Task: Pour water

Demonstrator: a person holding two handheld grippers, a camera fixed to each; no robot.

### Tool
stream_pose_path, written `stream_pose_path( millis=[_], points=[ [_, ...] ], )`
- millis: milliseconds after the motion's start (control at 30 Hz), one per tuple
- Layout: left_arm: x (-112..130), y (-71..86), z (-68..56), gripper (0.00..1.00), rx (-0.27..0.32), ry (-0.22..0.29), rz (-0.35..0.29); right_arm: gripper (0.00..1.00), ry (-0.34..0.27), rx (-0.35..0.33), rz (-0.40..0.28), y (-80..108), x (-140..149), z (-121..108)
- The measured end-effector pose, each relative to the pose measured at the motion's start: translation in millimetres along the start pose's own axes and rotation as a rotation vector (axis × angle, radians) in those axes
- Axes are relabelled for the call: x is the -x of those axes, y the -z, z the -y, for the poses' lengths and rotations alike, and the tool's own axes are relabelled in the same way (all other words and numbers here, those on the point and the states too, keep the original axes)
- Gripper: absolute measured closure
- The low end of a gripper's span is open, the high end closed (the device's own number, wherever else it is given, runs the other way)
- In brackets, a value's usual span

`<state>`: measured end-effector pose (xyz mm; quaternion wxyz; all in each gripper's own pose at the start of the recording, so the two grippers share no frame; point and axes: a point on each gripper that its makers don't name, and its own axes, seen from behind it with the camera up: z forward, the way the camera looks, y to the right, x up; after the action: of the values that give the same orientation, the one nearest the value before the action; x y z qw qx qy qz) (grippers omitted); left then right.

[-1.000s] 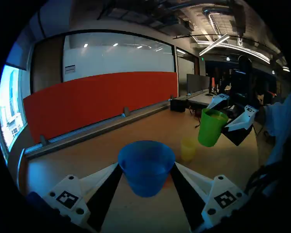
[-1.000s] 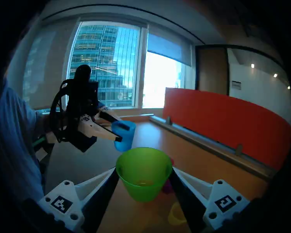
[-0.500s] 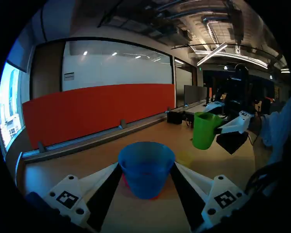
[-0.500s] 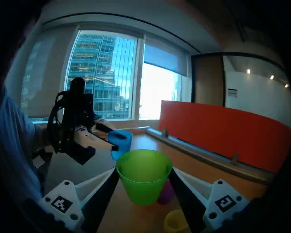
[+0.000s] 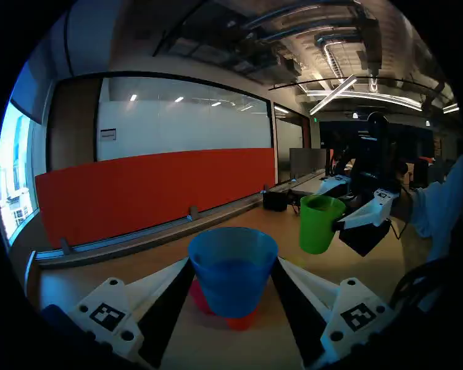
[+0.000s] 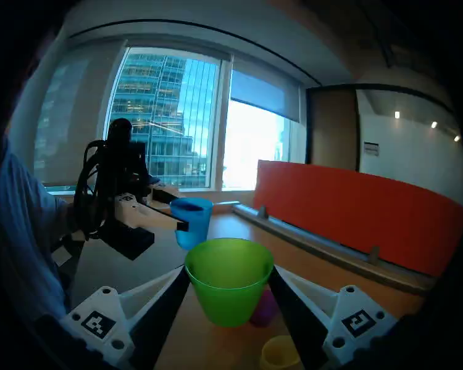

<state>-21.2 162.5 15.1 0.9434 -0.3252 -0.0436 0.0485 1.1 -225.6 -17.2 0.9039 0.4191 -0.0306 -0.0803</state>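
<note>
My left gripper [image 5: 233, 266] is shut on a blue cup [image 5: 233, 274], held upright above the wooden table [image 5: 108, 280]. In the right gripper view the same blue cup [image 6: 191, 221] hangs to the left at the tips of the left gripper [image 6: 170, 221]. My right gripper [image 6: 229, 277] is shut on a green cup [image 6: 229, 280], also upright. From the left gripper view that green cup [image 5: 317, 223] floats at the right in the right gripper [image 5: 337, 223]. The two cups are apart, rims roughly level. Whether either holds water I cannot tell.
Small cups stand on the table: a red one [image 5: 200, 297] and an orange one [image 5: 241, 322] under the blue cup, a purple one [image 6: 265, 307] and a yellow one [image 6: 281, 353] under the green cup. An orange partition [image 5: 151, 185] runs along the table's far edge. A person's sleeve [image 6: 18, 240] is at the left.
Both grippers have risen and tilted back toward level with their cups. The green cup has gone from leaning to upright and drifted nearer the blue cup.
</note>
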Motion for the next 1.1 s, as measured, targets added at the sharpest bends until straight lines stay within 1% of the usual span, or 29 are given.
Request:
stream_pose_path(
  millis=[267, 567, 767, 1100],
  points=[
    [-13, 2.3, 0.5, 0.15, -0.004, -0.033, -0.020, 0.08, -0.009, 0.003, -0.012, -2.3, -3, -2],
    [-37, 4.2, -0.6, 0.15, -0.027, -0.102, -0.066, 0.08, -0.014, -0.005, -0.011, -6.2, -2, -1],
    [-49, 2.8, -4.4, 0.15, -0.036, -0.174, -0.082, 0.08, -0.025, -0.016, -0.014, -8.9, -1, 0],
    [-73, 1.3, -2.7, 0.15, -0.087, -0.280, -0.110, 0.09, -0.027, -0.029, -0.021, -14.8, -1, 2]
  ],
)
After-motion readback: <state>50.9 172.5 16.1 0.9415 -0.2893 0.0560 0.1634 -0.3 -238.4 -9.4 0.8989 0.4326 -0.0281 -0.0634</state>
